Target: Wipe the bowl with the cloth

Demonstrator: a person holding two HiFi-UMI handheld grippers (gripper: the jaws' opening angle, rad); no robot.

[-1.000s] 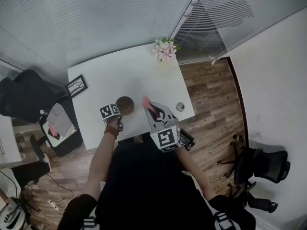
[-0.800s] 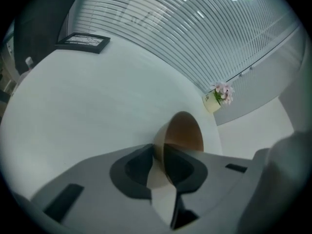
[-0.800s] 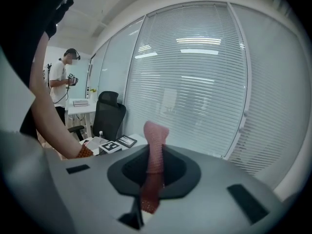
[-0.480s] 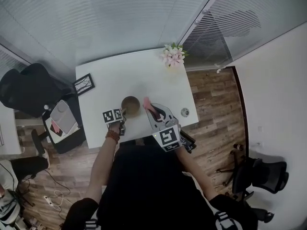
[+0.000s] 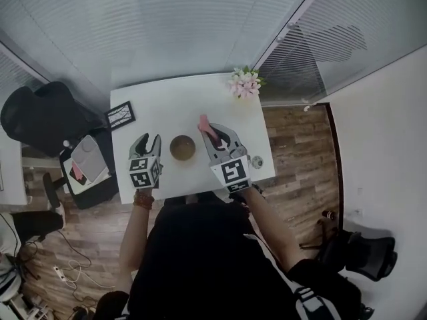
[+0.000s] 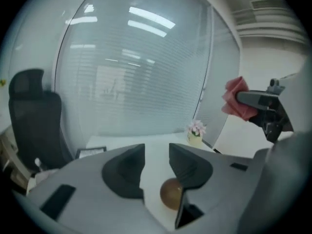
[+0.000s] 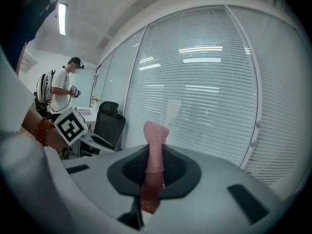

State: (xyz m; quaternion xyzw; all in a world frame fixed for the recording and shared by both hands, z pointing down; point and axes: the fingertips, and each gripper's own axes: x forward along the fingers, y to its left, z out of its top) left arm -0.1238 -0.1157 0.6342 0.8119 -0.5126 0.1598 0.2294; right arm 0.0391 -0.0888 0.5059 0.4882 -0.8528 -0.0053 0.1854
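Jaws on your left gripper (image 6: 155, 152) stand well apart w/ nothing btw the pads; they've just been closing in a little from wider. Thru the gap its view shows only white table (image 5: 170, 105), and the brown bowl (image 5: 182, 147) peeks out low centre, partly behind the right-hand jaw and well clear of it. In the head view this gripper sits left of centre, raised over the table's near-left edge, beside the bowl but not touching it. Your right gripper (image 7: 155, 155) is pinched tight on the pink cloth (image 7: 155, 138): a narrow bunched strip of it runs btw the jaws, w/ one end sticking up past the tips and the other hanging below. In the head view it's just right of the bowl, cloth end pointing to the frame's top; cloth and bowl are apart. The bowl stands upright near the table's front edge, btw the two grippers. Farther out: pink flowers (image 5: 245, 83) at the table's upper-right corner, a black picture frame (image 5: 121, 117) at its left edge, a small round thing (image 5: 257, 161) near the right edge (too small to tell what), and a black chair (image 5: 40, 115) at the frame's left. Right gripper view also catches a person (image 7: 61, 94) standing at the far left.
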